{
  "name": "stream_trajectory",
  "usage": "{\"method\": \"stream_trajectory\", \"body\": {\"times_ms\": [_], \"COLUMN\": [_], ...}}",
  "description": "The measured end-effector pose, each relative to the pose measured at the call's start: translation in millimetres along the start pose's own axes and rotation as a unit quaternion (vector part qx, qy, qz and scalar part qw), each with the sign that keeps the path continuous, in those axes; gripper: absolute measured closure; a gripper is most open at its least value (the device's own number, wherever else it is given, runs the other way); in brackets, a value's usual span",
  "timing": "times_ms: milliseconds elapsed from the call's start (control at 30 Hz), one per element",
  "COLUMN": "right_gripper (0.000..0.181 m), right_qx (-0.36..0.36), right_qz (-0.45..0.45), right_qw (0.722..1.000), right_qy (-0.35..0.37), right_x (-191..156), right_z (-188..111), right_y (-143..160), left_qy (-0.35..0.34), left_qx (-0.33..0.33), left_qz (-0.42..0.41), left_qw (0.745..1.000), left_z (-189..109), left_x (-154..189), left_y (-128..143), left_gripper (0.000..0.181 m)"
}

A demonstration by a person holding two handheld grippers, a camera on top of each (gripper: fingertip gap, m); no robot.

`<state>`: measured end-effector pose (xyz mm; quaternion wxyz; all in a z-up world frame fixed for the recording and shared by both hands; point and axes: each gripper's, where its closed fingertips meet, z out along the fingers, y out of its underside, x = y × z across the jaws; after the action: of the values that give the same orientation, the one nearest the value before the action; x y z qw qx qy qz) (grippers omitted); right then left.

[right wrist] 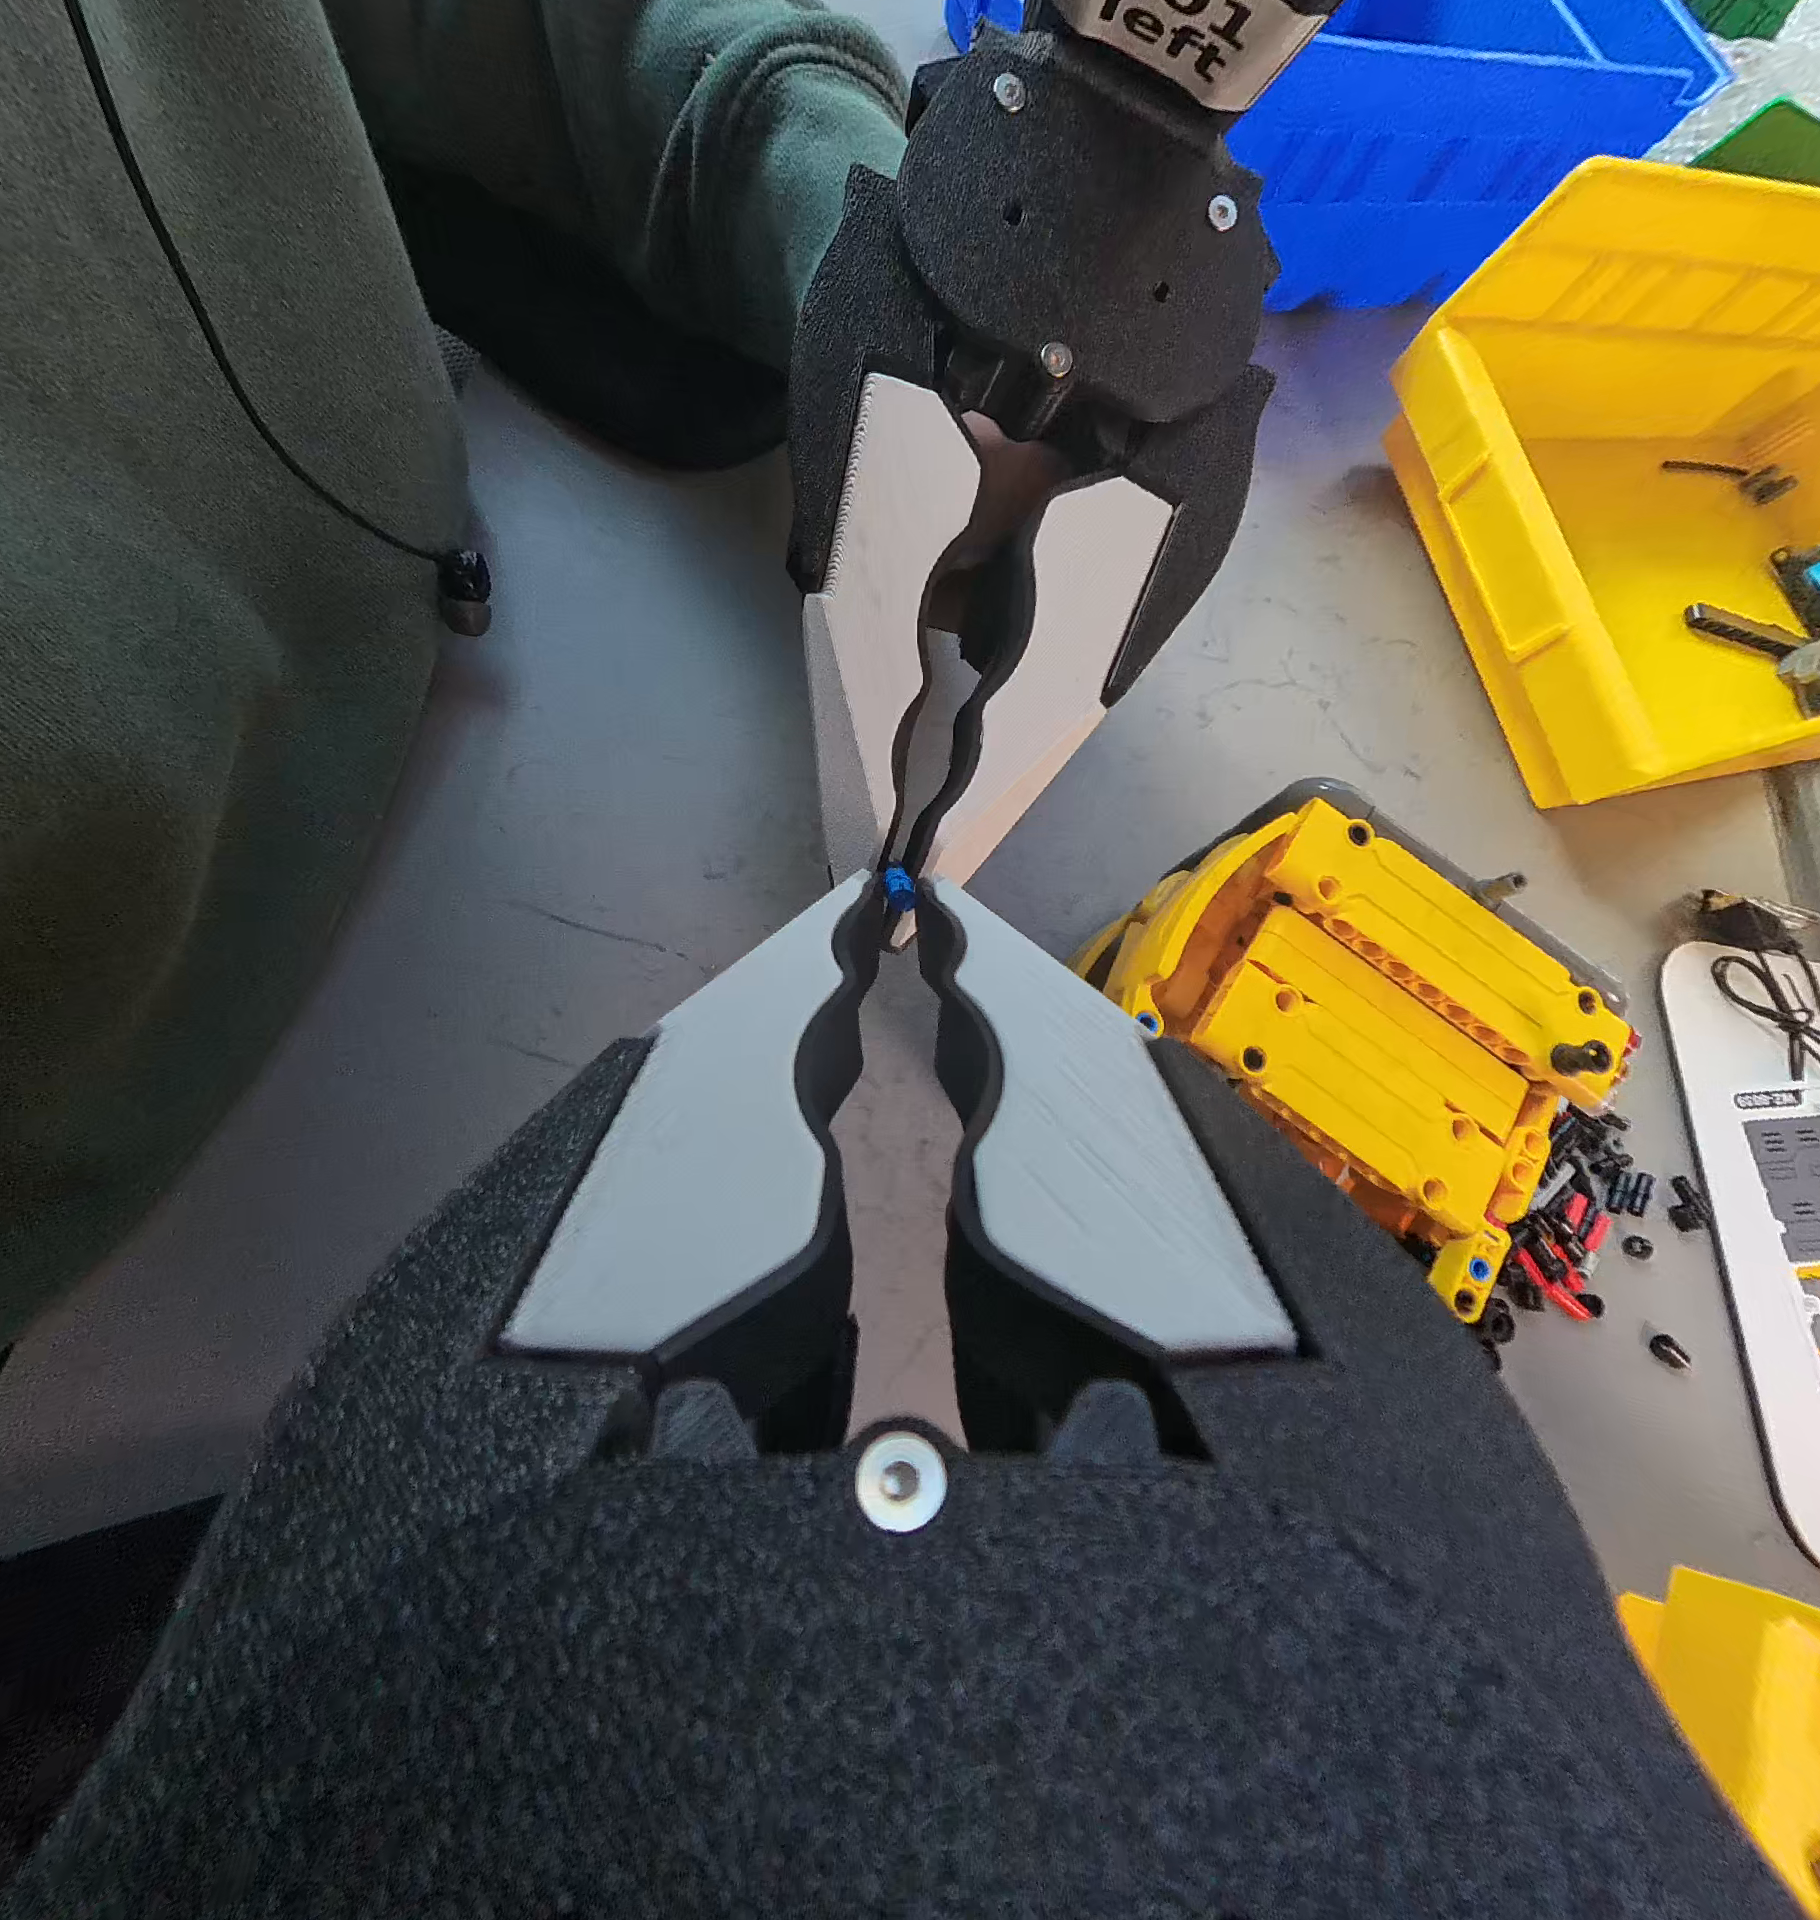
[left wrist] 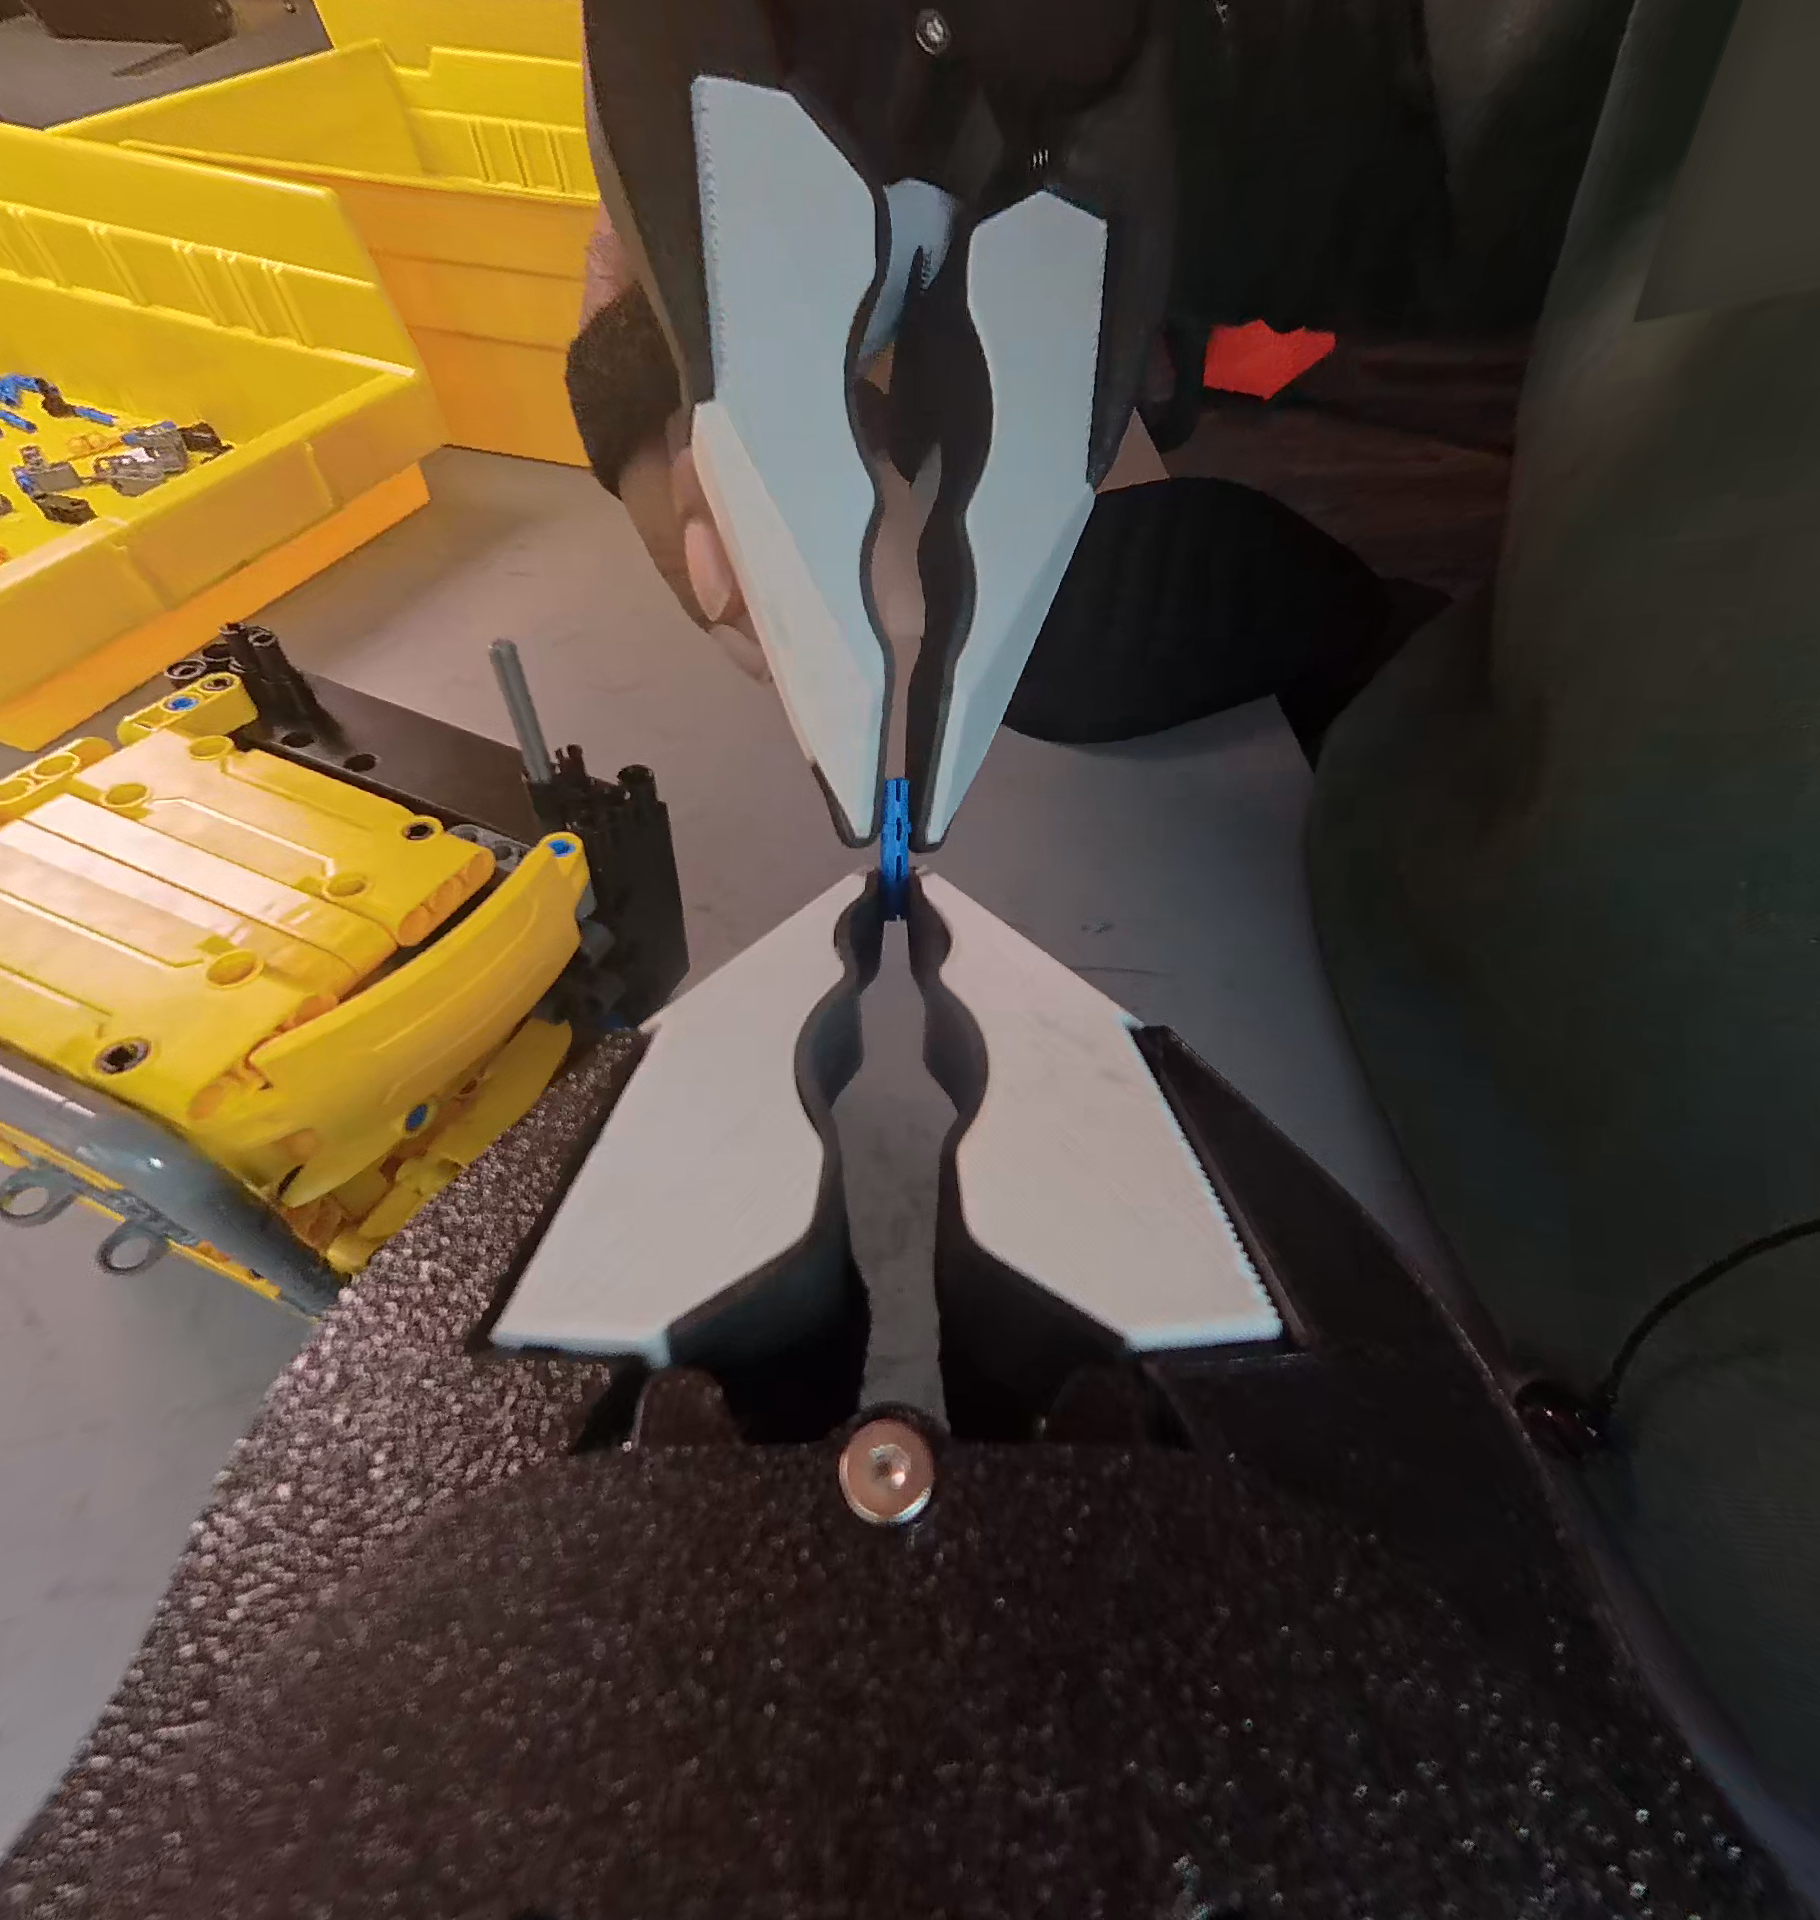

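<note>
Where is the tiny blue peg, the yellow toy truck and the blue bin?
blue peg (left wrist: 895, 852), left wrist view, its middle, between both tongs' tips.
yellow toy truck (right wrist: 1384, 997), right wrist view, its top panel.
blue bin (right wrist: 1457, 156), right wrist view, its front wall.

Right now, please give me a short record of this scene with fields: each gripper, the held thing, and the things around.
left gripper: shut on the blue pin, tip to tip with the other gripper
right gripper: shut on the same blue pin from the opposite end
blue pin: small, held above the grey table between both grippers
yellow brick model: lies on the table beside the grippers
yellow bin: on the table, holds a few loose parts
blue bin: behind the yellow bin
</note>
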<state>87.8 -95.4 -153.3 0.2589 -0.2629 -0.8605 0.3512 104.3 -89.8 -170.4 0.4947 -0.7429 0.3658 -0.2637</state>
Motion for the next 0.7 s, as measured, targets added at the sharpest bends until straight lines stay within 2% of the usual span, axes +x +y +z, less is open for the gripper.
{"method": "stream_trajectory", "body": {"times_ms": [300,400,500,600,700], "right_gripper": [0.177,0.177,0.177,0.177,0.177], "right_qx": [-0.032,-0.064,-0.125,-0.188,-0.221], "right_qz": [-0.011,-0.016,-0.033,-0.064,-0.086], "right_qw": [0.999,0.998,0.991,0.98,0.971], "right_qy": [-0.016,0.013,0.022,-0.003,-0.039], "right_x": [-2.4,15.9,37.0,46.5,46.9], "right_z": [0.2,-14.1,-30.9,-33.2,-28.5], "right_y": [1.2,5.5,13.8,22.4,21.7], "left_qy": [-0.001,-0.035,-0.102,-0.165,-0.173], "left_qx": [0.0,0.01,0.015,-0.023,-0.058], "left_qz": [0.004,0.017,0.05,0.114,0.126], "left_qw": [1.0,0.999,0.993,0.979,0.975], "left_z": [-0.9,-10.7,-27.5,-38.3,-42.0], "left_x": [1.3,-10.8,-34.9,-61.4,-81.9], "left_y": [-0.5,-5.3,-12.5,-11.7,-13.9], "left_gripper": [0.178,0.161,0.154,0.14,0.114]}}
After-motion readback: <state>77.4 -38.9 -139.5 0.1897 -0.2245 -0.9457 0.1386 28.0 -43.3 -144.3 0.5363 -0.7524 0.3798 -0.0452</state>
